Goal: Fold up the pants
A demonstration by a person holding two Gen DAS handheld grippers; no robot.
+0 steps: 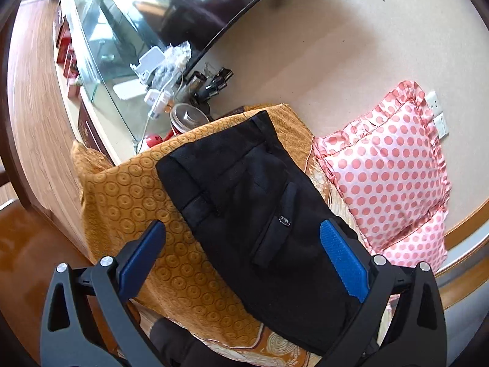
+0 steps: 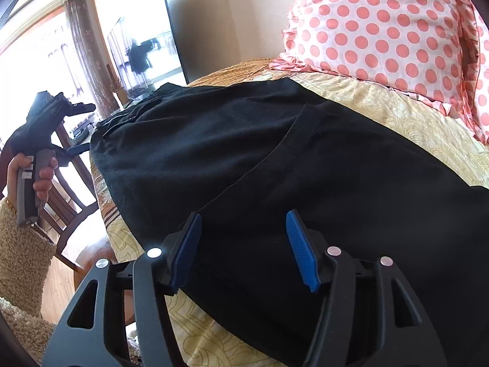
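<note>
Black pants [image 1: 256, 202] lie flat on a bed with a gold patterned cover [image 1: 128, 189], waistband at the far end, back pocket with a button facing up. My left gripper [image 1: 241, 229] is open, held above the pants, blue pads apart and empty. In the right wrist view the pants [image 2: 275, 153] spread across the bed. My right gripper [image 2: 243, 220] is open just above the black cloth, holding nothing. The left gripper [image 2: 73, 128] also shows there, held in a hand off the bed's left edge.
A pink polka-dot pillow [image 1: 394, 168] leans on the wall at the bed's head, also in the right wrist view [image 2: 382, 24]. A glass-topped stand [image 1: 122, 70] with clutter and a TV [image 2: 146, 49] stand beside the bed. A wooden chair [image 2: 70, 177] is at the bedside.
</note>
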